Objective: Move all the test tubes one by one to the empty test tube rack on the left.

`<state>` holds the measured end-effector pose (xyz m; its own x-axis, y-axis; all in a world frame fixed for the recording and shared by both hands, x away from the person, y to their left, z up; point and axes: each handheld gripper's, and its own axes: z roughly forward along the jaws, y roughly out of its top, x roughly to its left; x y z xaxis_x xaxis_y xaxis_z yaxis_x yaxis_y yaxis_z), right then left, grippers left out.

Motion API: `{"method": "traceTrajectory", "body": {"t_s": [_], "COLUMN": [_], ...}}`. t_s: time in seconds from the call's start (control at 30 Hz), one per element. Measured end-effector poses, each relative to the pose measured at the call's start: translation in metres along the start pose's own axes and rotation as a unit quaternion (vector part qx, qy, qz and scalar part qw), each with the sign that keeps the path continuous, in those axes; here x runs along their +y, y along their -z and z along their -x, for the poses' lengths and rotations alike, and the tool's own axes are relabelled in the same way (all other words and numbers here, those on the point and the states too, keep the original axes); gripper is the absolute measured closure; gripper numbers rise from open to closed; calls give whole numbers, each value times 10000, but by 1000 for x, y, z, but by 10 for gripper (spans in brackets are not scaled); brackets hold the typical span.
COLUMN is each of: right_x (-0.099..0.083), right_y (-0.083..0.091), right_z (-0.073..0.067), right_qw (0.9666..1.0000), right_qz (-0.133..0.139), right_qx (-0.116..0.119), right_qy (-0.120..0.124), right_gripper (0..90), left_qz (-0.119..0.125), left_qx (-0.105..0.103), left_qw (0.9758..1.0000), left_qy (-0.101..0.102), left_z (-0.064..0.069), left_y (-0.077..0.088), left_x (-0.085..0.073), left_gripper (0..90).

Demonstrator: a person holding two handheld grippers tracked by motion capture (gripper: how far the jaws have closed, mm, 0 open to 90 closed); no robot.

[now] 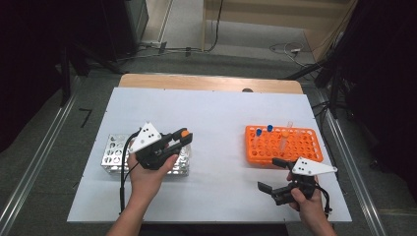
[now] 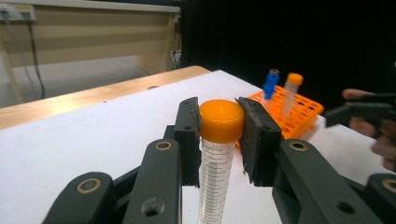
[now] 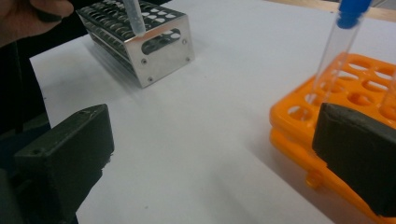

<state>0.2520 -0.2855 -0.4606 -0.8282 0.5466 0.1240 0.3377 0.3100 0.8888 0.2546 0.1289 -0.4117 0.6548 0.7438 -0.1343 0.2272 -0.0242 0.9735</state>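
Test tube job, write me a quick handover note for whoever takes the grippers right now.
Left gripper: shut on the orange-capped tube at its cap, tube hanging upright above the metal rack.
Right gripper: open, nothing between the jaws, in front of the orange rack.
Orange rack holds two blue-capped tubes and another orange-capped one.
Done: one tube lifted and brought over to the metal rack.
Left: probably lower it into a metal rack hole, release, then see to the remaining tubes.
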Motion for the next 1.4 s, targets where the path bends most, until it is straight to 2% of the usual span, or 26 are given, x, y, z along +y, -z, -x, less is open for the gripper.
{"method": "traceTrajectory", "body": {"t_s": [0.17, 0.2, 0.27, 0.63, 0.93, 1.13, 1.4], "right_x": [-2, 0, 0, -2, -2, -2, -3], "right_y": [9, 13, 14, 14, 14, 13, 13], "right_z": [5, 8, 10, 13, 15, 15, 16], "right_qw": [9999, 9996, 9995, 9994, 9994, 9994, 9993], "right_qz": [58, 181, 226, 203, 211, 207, 209], "right_qx": [-140, -167, -198, -241, -239, -245, -276], "right_qy": [-62, -106, -112, -119, -127, -132, -137], "right_gripper": [0, 0, 0, 0, 0, 0, 0], "left_qz": [69, 76, 69, 14, -34, -49, -310], "left_qx": [189, 265, 298, 682, 736, 682, 721], "left_qw": [9998, 9996, 9995, 9977, 9973, 9976, 9969], "left_qy": [-19, -28, -39, 21, 33, 69, 51], "left_z": [-12, -16, -18, -34, -35, -34, -34], "left_y": [-3, -6, -7, -22, -27, -26, -29], "left_x": [7, 8, 9, 9, 6, 4, -3], "left_gripper": [712, 712, 712, 712, 712, 711, 710]}}
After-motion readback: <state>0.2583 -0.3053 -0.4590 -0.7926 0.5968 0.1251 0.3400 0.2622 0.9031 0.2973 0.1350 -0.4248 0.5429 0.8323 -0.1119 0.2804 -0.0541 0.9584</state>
